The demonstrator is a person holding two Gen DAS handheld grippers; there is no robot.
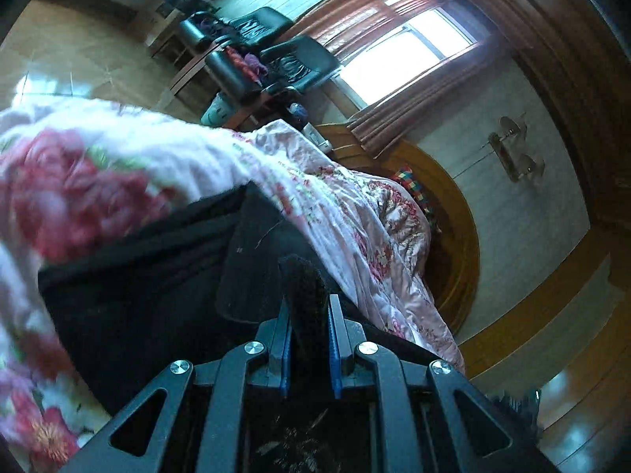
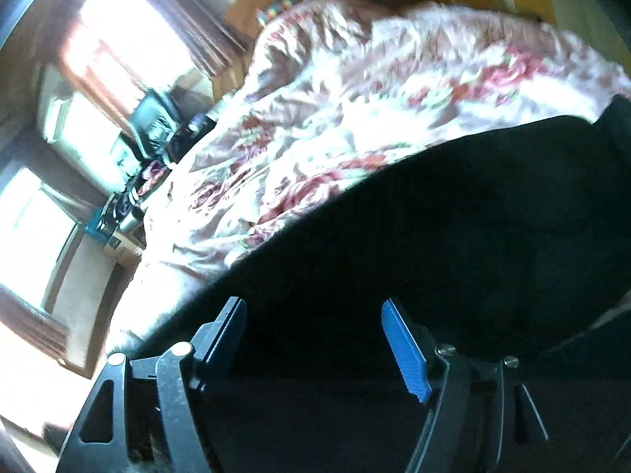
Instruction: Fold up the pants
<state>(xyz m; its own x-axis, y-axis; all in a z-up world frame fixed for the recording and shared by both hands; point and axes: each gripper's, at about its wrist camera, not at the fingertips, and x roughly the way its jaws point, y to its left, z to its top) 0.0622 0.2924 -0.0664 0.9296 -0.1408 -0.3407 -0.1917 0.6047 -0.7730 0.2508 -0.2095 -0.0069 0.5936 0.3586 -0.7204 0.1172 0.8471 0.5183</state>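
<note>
Ahead of me a pink quilted satin bedspread printed with red flowers [image 1: 339, 201] lies rumpled across the bed, its far edge hanging over the side. Behind it curves a glossy orange-brown wooden headboard [image 1: 453, 197], with a scrap of multicoloured checked fabric [image 1: 412, 183] showing against it. Beyond the bed stand black leather armchairs [image 1: 292, 59] piled with purple and red clothes. A bright window [image 1: 398, 55] sits behind reddish-brown pleated curtains [image 1: 355, 12]. A metal wall bracket [image 1: 512, 149] is fixed to the white wall.
</note>
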